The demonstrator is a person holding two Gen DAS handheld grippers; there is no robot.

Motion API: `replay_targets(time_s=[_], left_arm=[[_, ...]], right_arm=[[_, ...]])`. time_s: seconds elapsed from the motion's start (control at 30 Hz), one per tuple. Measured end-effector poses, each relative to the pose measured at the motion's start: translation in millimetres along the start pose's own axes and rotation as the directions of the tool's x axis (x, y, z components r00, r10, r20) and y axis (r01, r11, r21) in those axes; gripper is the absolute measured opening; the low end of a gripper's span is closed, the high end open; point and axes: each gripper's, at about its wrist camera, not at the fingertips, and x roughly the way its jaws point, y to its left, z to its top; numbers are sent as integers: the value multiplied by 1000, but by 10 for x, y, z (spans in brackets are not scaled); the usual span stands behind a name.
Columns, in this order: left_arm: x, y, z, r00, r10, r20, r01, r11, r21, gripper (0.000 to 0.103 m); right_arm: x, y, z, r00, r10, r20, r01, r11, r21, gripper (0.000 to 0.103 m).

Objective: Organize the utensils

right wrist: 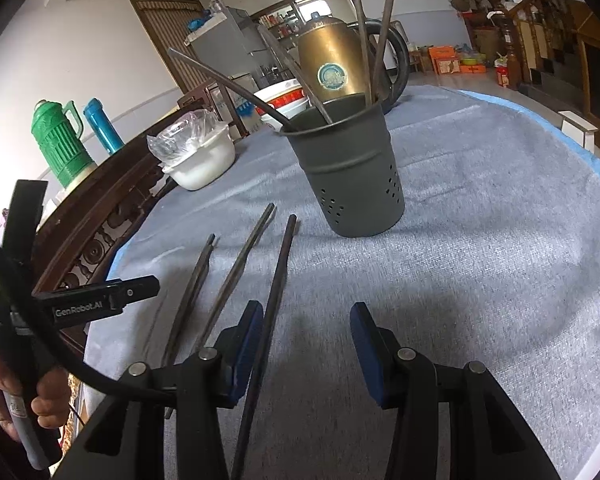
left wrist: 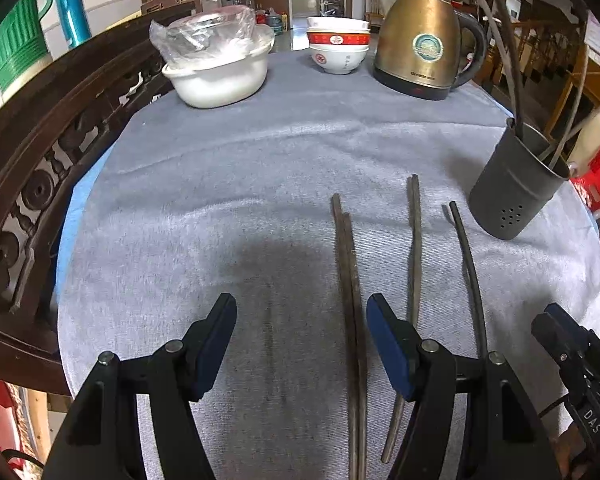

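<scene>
dark chopsticks [left wrist: 350, 280] flat beside upright holder [left wrist: 516, 184]

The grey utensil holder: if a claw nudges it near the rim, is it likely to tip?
Probably somewhat tippy: the grey utensil holder is tall, tapering to a narrower base. The long chopsticks leaning out above its rim likely raise its balance point. The soft grey cloth beneath may grip the base, so it would tip rather than slide.
</scene>
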Motion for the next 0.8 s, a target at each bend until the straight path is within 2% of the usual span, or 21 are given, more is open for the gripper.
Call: replay_targets(time_s=[0.4, 0.47, 0.57, 0.8], left_arm=[[153, 311, 5, 997, -82, -15, 81, 995, -57, 68], [183, 335, 6, 994, -108, -21, 106, 992, -64, 68], [236, 351, -5, 989, -143, -38, 140, 987, -75, 68], [311, 269, -6, 986, -158, -49, 156, 987, -46, 68]], right_arm=[[217, 250, 158, 997, -59, -43, 56, 997, -61, 49], [280, 302, 177, 996, -64, -61, 60, 996, -70, 42], [406, 370, 170, 992, -72, -103, 64, 995, -79, 40], [586, 364, 67, 984, -93, -150, 81, 993, -81, 40]])
